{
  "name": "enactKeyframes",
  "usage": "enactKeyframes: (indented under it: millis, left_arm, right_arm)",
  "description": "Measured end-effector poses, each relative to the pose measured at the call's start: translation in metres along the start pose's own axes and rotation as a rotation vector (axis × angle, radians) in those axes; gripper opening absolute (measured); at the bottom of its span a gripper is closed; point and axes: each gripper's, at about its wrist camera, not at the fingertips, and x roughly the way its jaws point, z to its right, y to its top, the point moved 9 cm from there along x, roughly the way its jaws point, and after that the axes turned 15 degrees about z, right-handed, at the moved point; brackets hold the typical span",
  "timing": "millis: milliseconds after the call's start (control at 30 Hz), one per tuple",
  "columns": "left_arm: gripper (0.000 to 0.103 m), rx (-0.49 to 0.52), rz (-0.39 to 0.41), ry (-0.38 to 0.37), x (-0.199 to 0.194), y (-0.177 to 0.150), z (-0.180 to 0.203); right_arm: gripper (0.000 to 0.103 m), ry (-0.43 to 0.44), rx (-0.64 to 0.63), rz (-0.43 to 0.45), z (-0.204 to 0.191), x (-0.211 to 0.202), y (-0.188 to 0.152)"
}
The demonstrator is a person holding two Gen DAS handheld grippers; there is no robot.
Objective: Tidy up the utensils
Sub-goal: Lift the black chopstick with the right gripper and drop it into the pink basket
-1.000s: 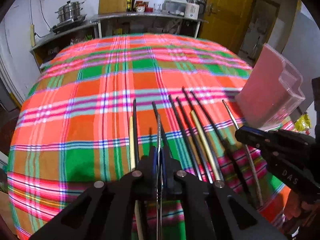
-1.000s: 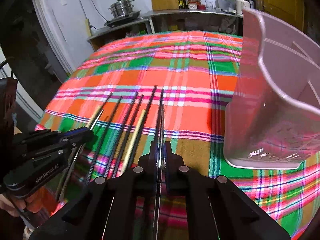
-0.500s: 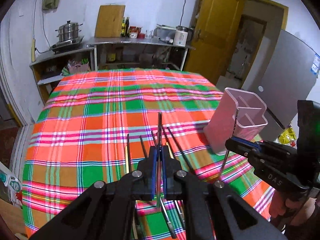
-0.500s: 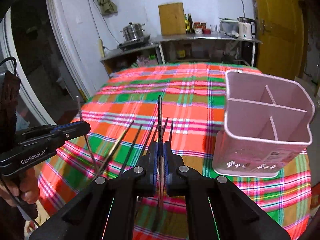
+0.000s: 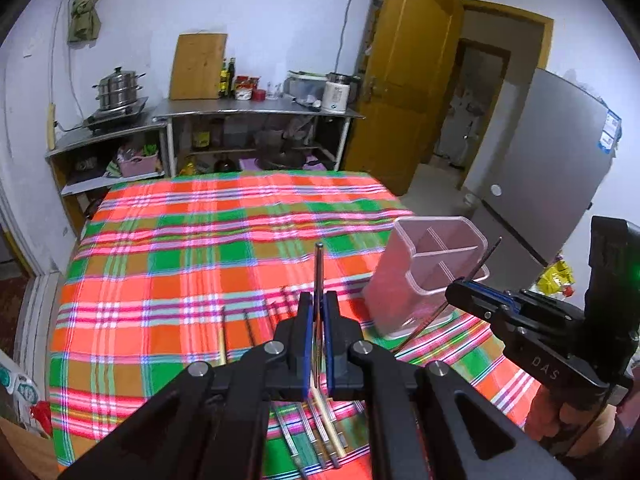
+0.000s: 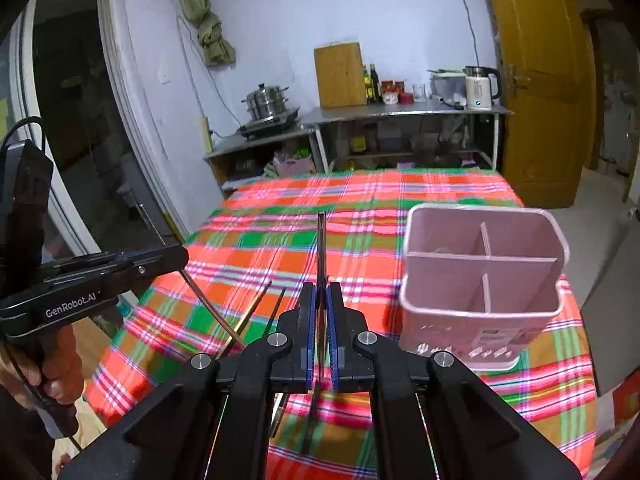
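Home kitchen: steamer pot (image 5: 119, 89) on stove, kettle (image 6: 480, 87), fridge (image 5: 548, 168).

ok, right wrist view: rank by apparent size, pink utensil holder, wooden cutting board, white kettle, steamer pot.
1. pink utensil holder, largest by far, though it is also nearest the camera.
2. wooden cutting board.
3. steamer pot and white kettle look about alike; not ranking them.

Metal counter (image 5: 256, 110) is standing against the pale wall (image 5: 272, 8); everything below is placed from it. On it a wooden board (image 5: 199, 66) is leaning, kettle (image 6: 480, 88) sitting at its right end. Left of it a steamer pot (image 5: 119, 87) is sitting on a lower shelf. Right of it a yellow door (image 5: 404, 104) is standing open. In front, a plaid-covered table (image 5: 200, 240) is filling the floor.
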Motion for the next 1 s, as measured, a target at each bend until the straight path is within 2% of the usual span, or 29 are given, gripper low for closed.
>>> enactKeyframes:
  millis: [167,333,533,633,767,1000]
  left_arm:
    - [0.005,-0.001,0.022,-0.069,0.007,0.028,0.032]
    - [0.005,0.003,0.052,-0.148,0.017,0.057,0.071]
    - [0.005,-0.005,0.079,-0.204,0.04,0.08,0.1]
    - [0.005,-0.01,0.071,-0.216,0.059,0.08,0.108]
    - [0.005,-0.02,0.027,-0.218,0.084,0.065,0.112]
    - [0.006,-0.032,-0.072,-0.202,0.118,0.024,0.107]
  right_arm:
    - [0.005,-0.018,0.028,0.057,0.019,-0.018,0.027]
    - [0.005,-0.072,0.039,0.123,0.044,-0.035,0.061]
    - [0.005,-0.128,0.051,0.165,0.072,-0.038,0.085]
    - [0.005,-0.147,0.063,0.168,0.085,-0.031,0.087]
    - [0.005,-0.164,0.08,0.151,0.101,-0.015,0.08]
    - [0.005,-0.17,0.116,0.058,0.12,0.018,0.038]
